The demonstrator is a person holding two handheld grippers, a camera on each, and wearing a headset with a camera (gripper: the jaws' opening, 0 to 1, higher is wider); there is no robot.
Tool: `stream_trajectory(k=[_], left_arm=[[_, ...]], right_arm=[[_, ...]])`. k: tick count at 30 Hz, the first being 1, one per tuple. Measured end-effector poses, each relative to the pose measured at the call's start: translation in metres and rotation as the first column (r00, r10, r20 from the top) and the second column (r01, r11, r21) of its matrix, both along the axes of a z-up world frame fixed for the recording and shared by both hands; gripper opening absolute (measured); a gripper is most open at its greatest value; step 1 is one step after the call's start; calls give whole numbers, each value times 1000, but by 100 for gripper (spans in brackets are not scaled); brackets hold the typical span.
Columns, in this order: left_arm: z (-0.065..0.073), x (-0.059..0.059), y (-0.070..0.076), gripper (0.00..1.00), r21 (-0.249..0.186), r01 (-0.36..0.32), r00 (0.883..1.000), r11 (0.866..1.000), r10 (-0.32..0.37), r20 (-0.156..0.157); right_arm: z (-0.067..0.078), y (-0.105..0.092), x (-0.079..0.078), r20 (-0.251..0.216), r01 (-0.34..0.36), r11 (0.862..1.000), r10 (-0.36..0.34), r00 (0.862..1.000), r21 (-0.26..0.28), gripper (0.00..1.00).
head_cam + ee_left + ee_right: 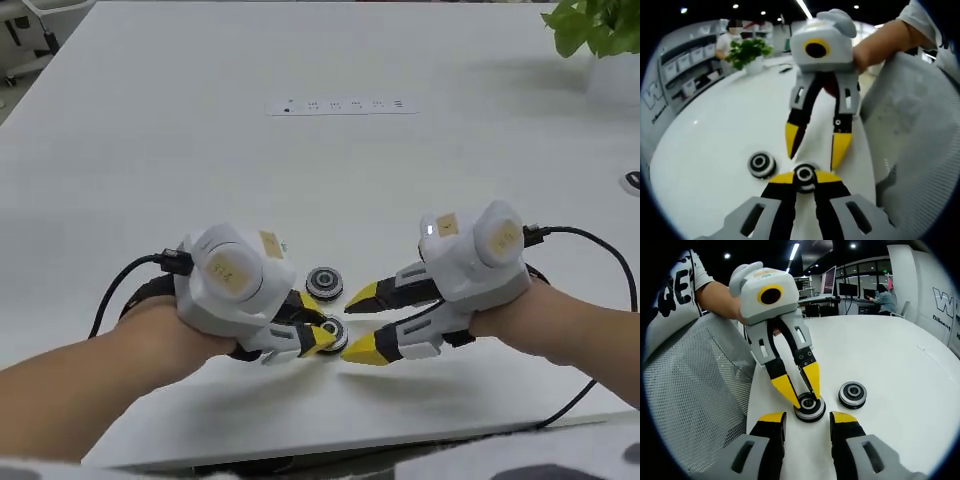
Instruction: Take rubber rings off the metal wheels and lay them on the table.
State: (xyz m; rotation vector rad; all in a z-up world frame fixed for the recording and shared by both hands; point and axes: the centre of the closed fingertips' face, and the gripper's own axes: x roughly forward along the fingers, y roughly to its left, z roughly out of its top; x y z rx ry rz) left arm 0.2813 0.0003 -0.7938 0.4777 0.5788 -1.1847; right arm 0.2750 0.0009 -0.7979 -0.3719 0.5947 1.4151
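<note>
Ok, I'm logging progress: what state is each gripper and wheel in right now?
Left gripper: shut on the near wheel.
Right gripper: open, facing the near wheel.
Near wheel: flat on the table, ring on.
Far wheel: flat, free, ring on.

A big "W" stands on the wall (943, 300), above a word starting "Dilig", cut off. The shirt (677, 285) bears large, partly hidden letters. Marks on the worktop (200, 150) strip (342, 105) are unreadable.
</note>
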Motion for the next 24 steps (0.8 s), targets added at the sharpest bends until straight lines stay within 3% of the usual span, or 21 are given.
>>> stream_trajectory(k=[13, 24], left_arm=[[0, 0, -1, 14, -14, -23, 1000, 1000, 23, 17], [0, 0, -2, 14, -24, -27, 999, 999, 27, 19]], right_arm=[[-2, 6, 1, -28, 55, 998, -54, 998, 35, 29], [-6, 10, 3, 2, 68, 997, -68, 998, 29, 27]])
